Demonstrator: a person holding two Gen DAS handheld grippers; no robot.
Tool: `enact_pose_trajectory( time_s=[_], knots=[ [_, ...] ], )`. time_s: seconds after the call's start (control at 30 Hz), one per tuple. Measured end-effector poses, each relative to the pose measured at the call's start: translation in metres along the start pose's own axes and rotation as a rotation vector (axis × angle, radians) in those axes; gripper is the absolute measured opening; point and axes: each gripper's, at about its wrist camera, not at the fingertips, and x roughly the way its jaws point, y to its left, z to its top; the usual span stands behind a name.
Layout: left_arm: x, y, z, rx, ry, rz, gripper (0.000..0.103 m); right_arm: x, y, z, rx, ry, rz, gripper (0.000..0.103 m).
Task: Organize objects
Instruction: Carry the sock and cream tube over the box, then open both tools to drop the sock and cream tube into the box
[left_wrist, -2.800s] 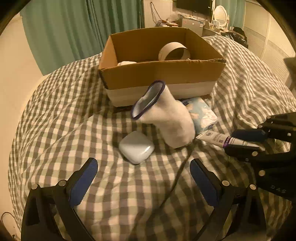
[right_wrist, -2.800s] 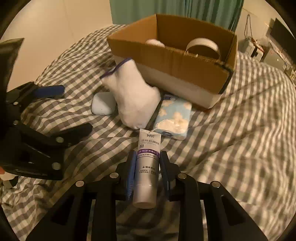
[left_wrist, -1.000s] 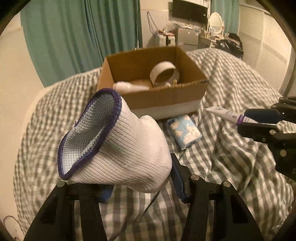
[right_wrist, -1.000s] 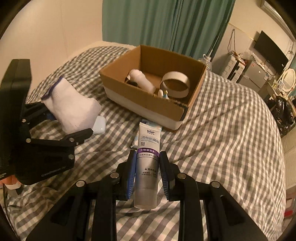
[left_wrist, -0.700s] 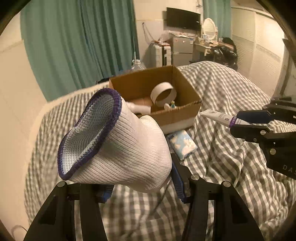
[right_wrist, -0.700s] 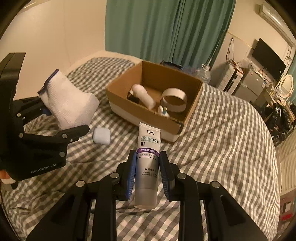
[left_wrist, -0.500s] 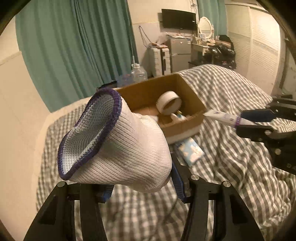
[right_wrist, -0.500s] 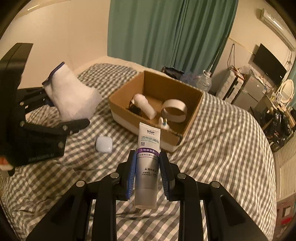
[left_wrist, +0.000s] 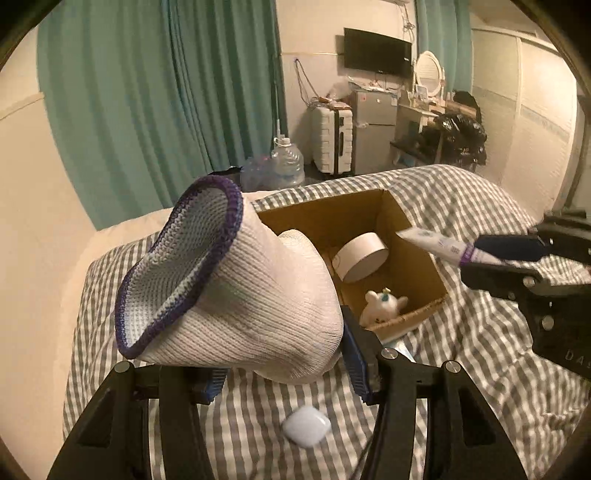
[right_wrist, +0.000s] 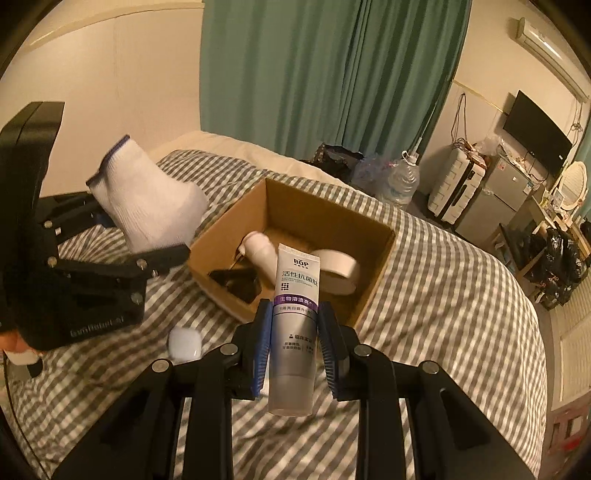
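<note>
Two sets of tongs are both loaded above the checked bed (right_wrist: 461, 295): the left tongs (left_wrist: 284, 365) pinch a white sock (left_wrist: 236, 295) with a purple cuff, and the right tongs (right_wrist: 293, 347) pinch a grey tube (right_wrist: 294, 325) upright between their blue pads. Just below and ahead of the left tongs a small white case (left_wrist: 306, 430) lies on the bed, and beyond both sets sits the open cardboard box (right_wrist: 373, 266). The sock is soft and bulky, so I judge it could snag on the box wall or slip free early; released together, the two loads could collide. The left view alone shows a small plush toy (left_wrist: 382, 304) in the box's near corner, while the right view alone shows a white bottle (right_wrist: 258, 251) and a dark object there; both show a tape roll (right_wrist: 338, 271).
</note>
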Motion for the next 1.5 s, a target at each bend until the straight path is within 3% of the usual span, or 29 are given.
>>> enact_pose_trajectory(
  time_s=[0.1, 0.37, 0.57, 0.77, 0.93, 1.0, 1.07, 1.1, 1.17, 1.27, 1.5],
  knots=[
    [0.017, 0.005, 0.008, 0.014, 0.002, 0.019, 0.054, 0.016, -0.007, 0.014, 0.013, -0.009, 0.009, 0.025],
    [0.066, 0.014, 0.019, 0.004, 0.033, -0.02, 0.054, 0.078, -0.028, 0.039, 0.083, -0.029, 0.077, 0.025],
    [0.099, 0.012, 0.027, -0.021, 0.048, -0.047, 0.054, 0.127, -0.039, 0.04, 0.131, 0.0, 0.11, 0.025],
    [0.12, 0.005, 0.026, 0.016, 0.063, -0.031, 0.055, 0.147, -0.046, 0.029, 0.125, 0.007, 0.11, 0.025],
    [0.12, 0.001, 0.025, 0.003, 0.077, -0.025, 0.056, 0.138, -0.047, 0.027, 0.121, -0.005, 0.086, 0.025],
    [0.114, -0.003, 0.026, 0.011, 0.071, -0.019, 0.059, 0.128, -0.047, 0.028, 0.129, -0.019, 0.094, 0.034],
    [0.104, -0.006, 0.027, 0.021, 0.065, -0.006, 0.067, 0.116, -0.051, 0.031, 0.144, -0.044, 0.094, 0.049],
    [0.099, -0.007, 0.027, 0.023, 0.058, -0.001, 0.07, 0.11, -0.052, 0.031, 0.15, -0.054, 0.094, 0.05],
    [0.084, -0.007, 0.03, 0.022, 0.038, 0.017, 0.086, 0.093, -0.054, 0.034, 0.15, -0.078, 0.075, 0.051],
    [0.056, -0.008, 0.034, 0.019, -0.003, 0.034, 0.094, 0.062, -0.06, 0.039, 0.155, -0.113, 0.051, 0.063],
    [-0.013, -0.003, 0.04, 0.012, -0.074, 0.035, 0.1, -0.015, -0.047, 0.044, 0.1, -0.159, -0.018, 0.071]
  ],
)
